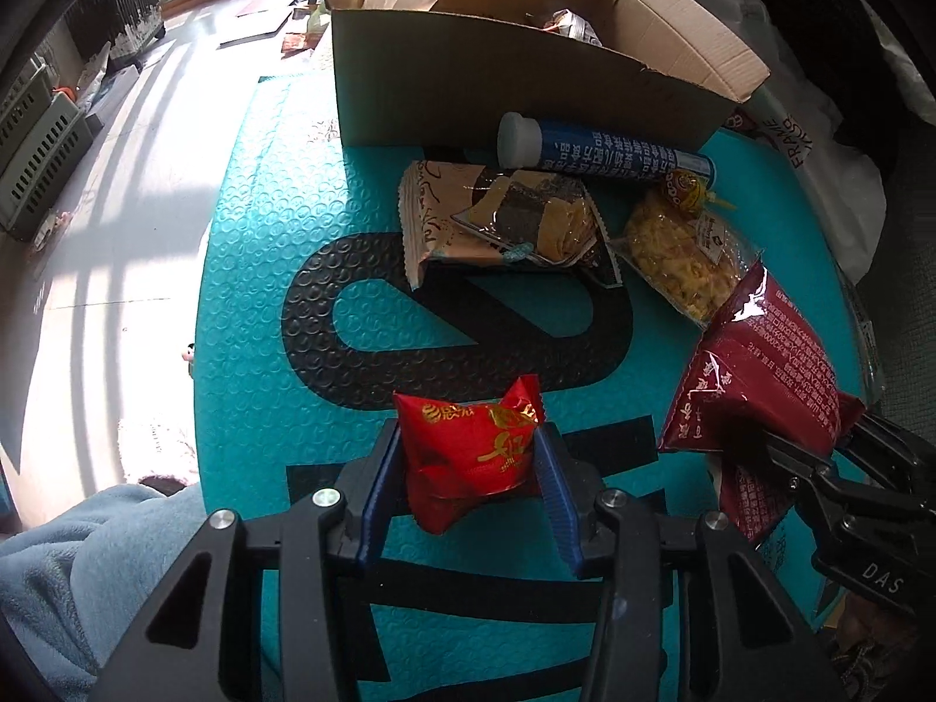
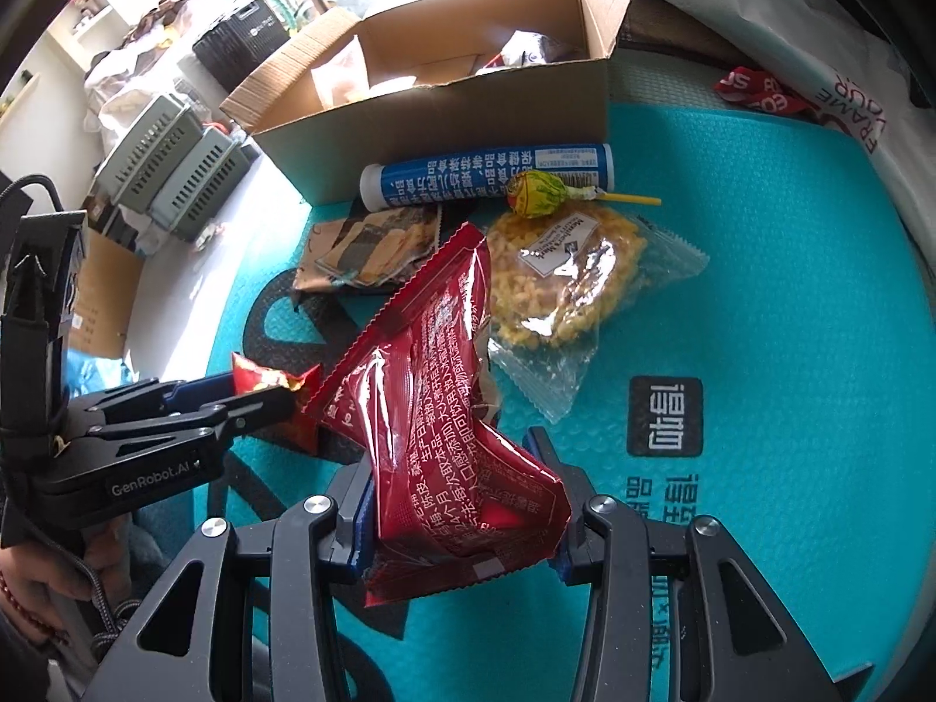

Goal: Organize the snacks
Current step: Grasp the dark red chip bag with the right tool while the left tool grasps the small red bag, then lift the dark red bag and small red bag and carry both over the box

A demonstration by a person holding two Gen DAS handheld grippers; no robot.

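My left gripper (image 1: pixel 468 456) is shut on a small red snack packet (image 1: pixel 468 456) with gold print, held above the teal mat (image 1: pixel 251 292). The left gripper and packet also show in the right wrist view (image 2: pixel 266 389). My right gripper (image 2: pixel 462 503) is shut on a dark red snack bag (image 2: pixel 450 427) with white print, which also shows in the left wrist view (image 1: pixel 754 374). On the mat lie a blue tube (image 1: pixel 608 152), a brown wrapped snack (image 1: pixel 497 216), a clear bag of yellow snacks (image 1: pixel 684 257) and a lollipop (image 2: pixel 535 194).
An open cardboard box (image 1: pixel 497 76) with items inside stands behind the snacks, also in the right wrist view (image 2: pixel 444 105). A white bag (image 2: pixel 819 58) lies at the far right. Grey crates (image 2: pixel 169 169) stand on the floor at the left. A blue-sleeved arm (image 1: pixel 76 556) is at lower left.
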